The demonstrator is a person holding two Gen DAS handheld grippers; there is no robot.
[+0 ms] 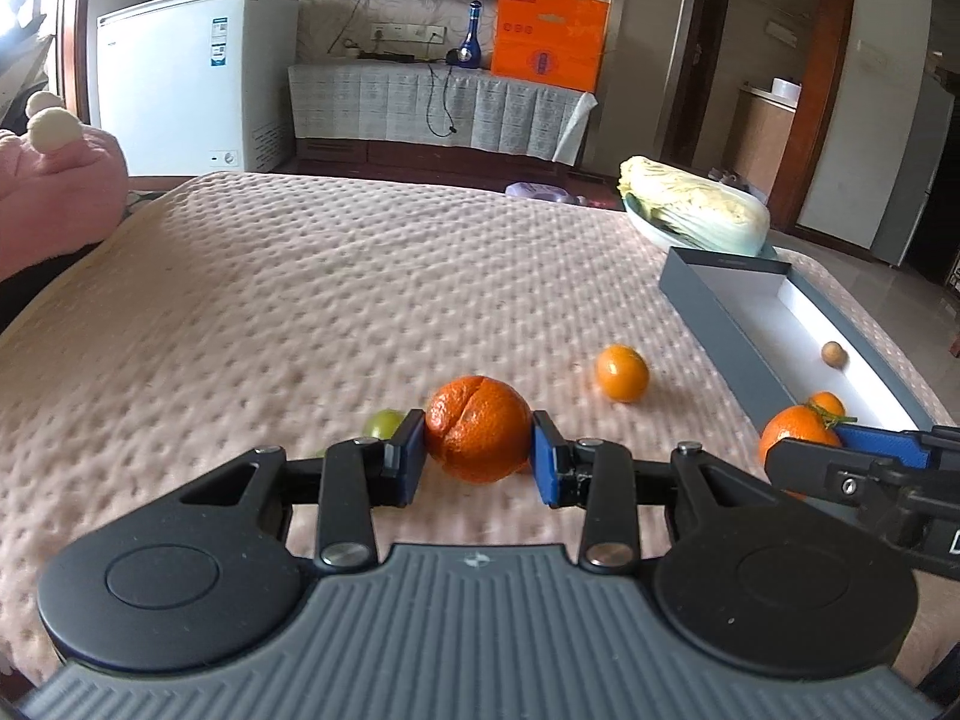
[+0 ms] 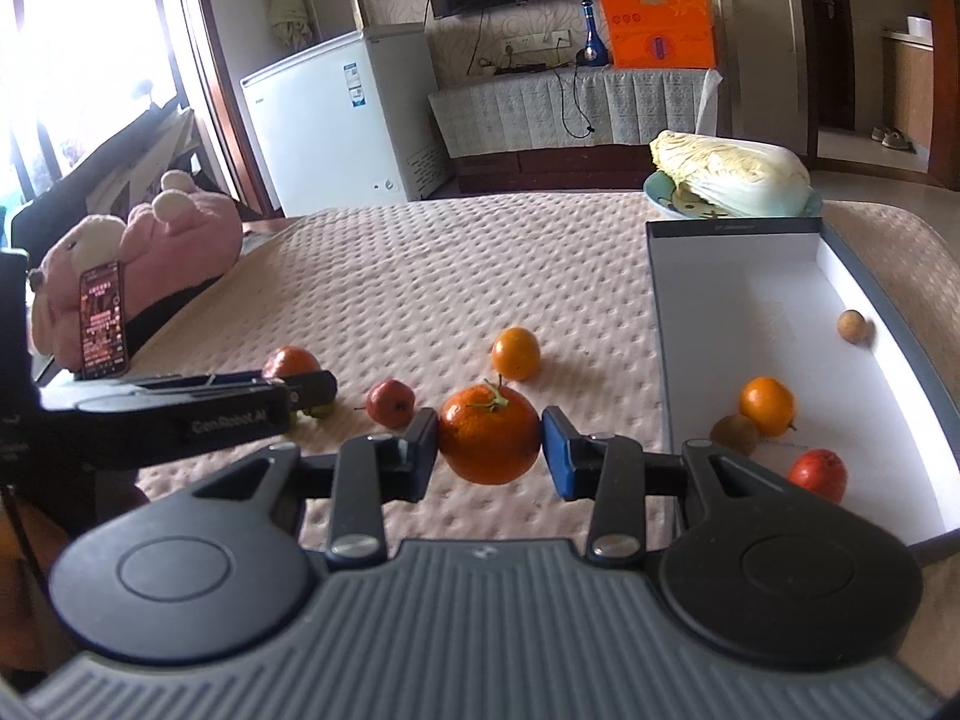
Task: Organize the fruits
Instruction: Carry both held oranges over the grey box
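Both grippers are loaded. The left gripper (image 1: pixel 479 450) has its fingers pressed on a creased orange (image 1: pixel 479 429); the right gripper (image 2: pixel 489 450) has its fingers pressed on a stemmed orange (image 2: pixel 489 433). Both fruits appear lifted clear of the bed (image 2: pixel 420 276), though contact underneath cannot be confirmed.

1. Carry the stemmed orange toward the box (image 2: pixel 744 324) at 2 o'clock.
2. Clear the near box wall before lowering.
3. Release on bare floor, away from the fruit already inside.
4. Keep the left gripper well apart; follow with the creased orange.
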